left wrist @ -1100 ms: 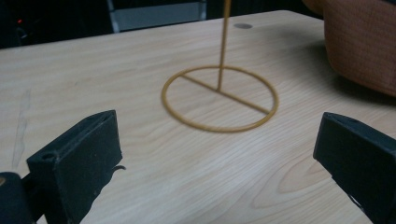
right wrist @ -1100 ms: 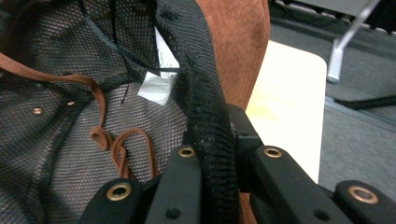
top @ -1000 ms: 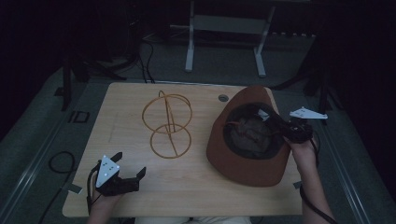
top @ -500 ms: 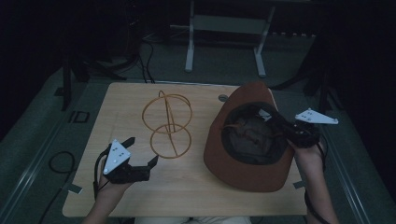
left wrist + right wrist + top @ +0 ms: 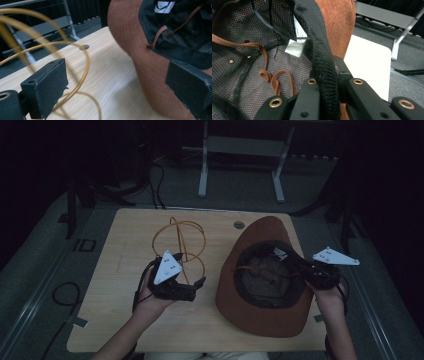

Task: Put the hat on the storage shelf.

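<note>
High view: brown brimmed hat [image 5: 260,315] lies crown-down on right half of tabletop [image 5: 125,315], reaching near edge. Right gripper [image 5: 298,265] clamped on hat's inner band at right side. Left gripper [image 5: 192,285] sits between wire hat stand [image 5: 176,240] and hat, jaws apart, nearer stand.

Left gripper view: jaws wide, empty; stand wire crosses by left jaw, hat brim [image 5: 130,37] by right one.

Right gripper view: jaws pinch black mesh band [image 5: 322,62]; strap [image 5: 264,60] inside.

hat [image 5: 160,50] cut off by frame edge
</note>
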Demonstrator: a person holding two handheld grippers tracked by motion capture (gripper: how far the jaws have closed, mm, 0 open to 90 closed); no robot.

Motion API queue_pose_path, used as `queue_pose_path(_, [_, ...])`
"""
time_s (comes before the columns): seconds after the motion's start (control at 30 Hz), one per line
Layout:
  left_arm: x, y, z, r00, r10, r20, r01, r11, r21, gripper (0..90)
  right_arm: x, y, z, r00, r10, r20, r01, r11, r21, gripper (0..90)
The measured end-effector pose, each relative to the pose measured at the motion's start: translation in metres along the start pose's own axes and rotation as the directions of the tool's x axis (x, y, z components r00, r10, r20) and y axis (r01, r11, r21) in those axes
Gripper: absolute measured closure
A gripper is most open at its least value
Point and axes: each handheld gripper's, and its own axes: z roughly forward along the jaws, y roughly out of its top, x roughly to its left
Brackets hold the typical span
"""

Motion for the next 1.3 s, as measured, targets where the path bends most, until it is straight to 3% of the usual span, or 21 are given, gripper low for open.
queue_pose_path(0.23, [-0.012, 0.015, 0.035, 0.9976, 0.037, 0.059, -0.037, 0.9992, 0.011, 6.9, 0.006, 0.002, -0.002, 0.9998, -0.012, -0.017, 0.012, 1.0, 0.004, 84.9])
queue_pose_path(0.37, [-0.021, 0.026, 0.058, 0.9952, 0.075, 0.063, -0.077, 0.9961, 0.042, 8.4, 0.009, 0.002, 0.0, 0.9996, -0.016, -0.023, 0.016, 1.0, 0.009, 84.9])
queue_pose_path(0.6, [-0.032, 0.047, 0.098, 0.9928, 0.091, 0.078, -0.096, 0.993, 0.069, 12.8, 0.012, 0.004, 0.004, 0.9992, -0.033, -0.023, 0.033, 0.999, 0.016, 84.8])
queue_pose_path(0.67, [-0.034, 0.049, 0.102, 0.9924, 0.099, 0.072, -0.105, 0.9918, 0.073, 15.0, 0.012, 0.004, 0.004, 0.999, -0.037, -0.022, 0.038, 0.999, 0.015, 84.8])
queue_pose_path(0.73, [-0.037, 0.056, 0.118, 0.9874, 0.148, 0.055, -0.153, 0.9831, 0.101, 15.2, 0.013, 0.005, 0.003, 0.9991, -0.034, -0.026, 0.034, 0.999, 0.013, 84.8])
queue_pose_path(0.97, [-0.039, 0.067, 0.145, 0.9848, 0.17, -0.037, -0.159, 0.9668, 0.2, 21.2, 0.018, 0.009, 0.003, 0.998, -0.042, -0.047, 0.042, 0.999, 0.003, 84.8])
queue_pose_path(1.1, [-0.04, 0.066, 0.152, 0.9789, 0.189, -0.076, -0.168, 0.96, 0.224, 37.7, 0.022, 0.012, 0.002, 0.9976, -0.051, -0.047, 0.051, 0.999, -0.002, 84.8])
queue_pose_path(1.2, [-0.038, 0.065, 0.156, 0.9833, 0.162, -0.083, -0.14, 0.9642, 0.225, 53.3, 0.025, 0.012, 0.002, 0.9971, -0.051, -0.056, 0.051, 0.999, 0.001, 84.8])
queue_pose_path(1.3, [-0.038, 0.063, 0.159, 0.9822, 0.176, -0.065, -0.156, 0.9577, 0.242, 73.2, 0.029, 0.011, 0.006, 0.997, -0.052, -0.058, 0.053, 0.999, 0.009, 84.8])
